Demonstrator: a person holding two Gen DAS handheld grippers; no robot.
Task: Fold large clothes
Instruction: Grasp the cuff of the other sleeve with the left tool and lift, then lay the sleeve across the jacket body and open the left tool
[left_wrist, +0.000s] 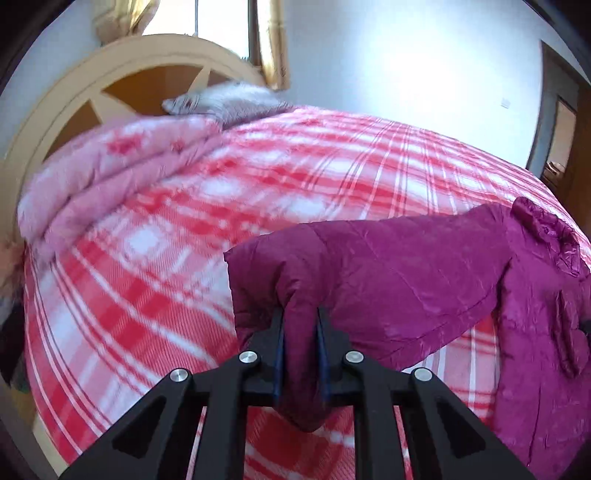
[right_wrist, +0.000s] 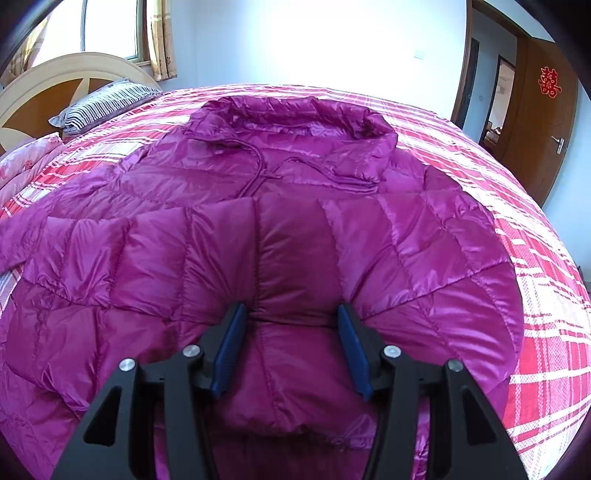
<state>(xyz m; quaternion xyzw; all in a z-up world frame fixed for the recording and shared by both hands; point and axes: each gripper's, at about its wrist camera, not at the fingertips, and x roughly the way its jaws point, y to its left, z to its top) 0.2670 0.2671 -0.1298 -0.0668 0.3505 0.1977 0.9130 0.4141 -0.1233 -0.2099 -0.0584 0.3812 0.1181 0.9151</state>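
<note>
A magenta quilted down jacket (right_wrist: 280, 236) lies front up on the bed, collar (right_wrist: 295, 114) at the far end with drawstrings below it. My left gripper (left_wrist: 300, 314) is shut on the end of the jacket's left sleeve (left_wrist: 369, 273) and holds it lifted above the bedspread; the jacket body shows at the right edge of that view. My right gripper (right_wrist: 291, 314) has its jaws apart around a fold of a sleeve laid across the jacket's front (right_wrist: 295, 354); the blue pads (right_wrist: 229, 347) press the fabric on both sides.
The bed has a red and white plaid bedspread (left_wrist: 155, 236). A folded pink quilt (left_wrist: 110, 173) and a striped pillow (right_wrist: 107, 99) lie by the curved wooden headboard (left_wrist: 74, 96). A wooden door (right_wrist: 543, 122) stands at the right, a window (right_wrist: 107, 29) behind the headboard.
</note>
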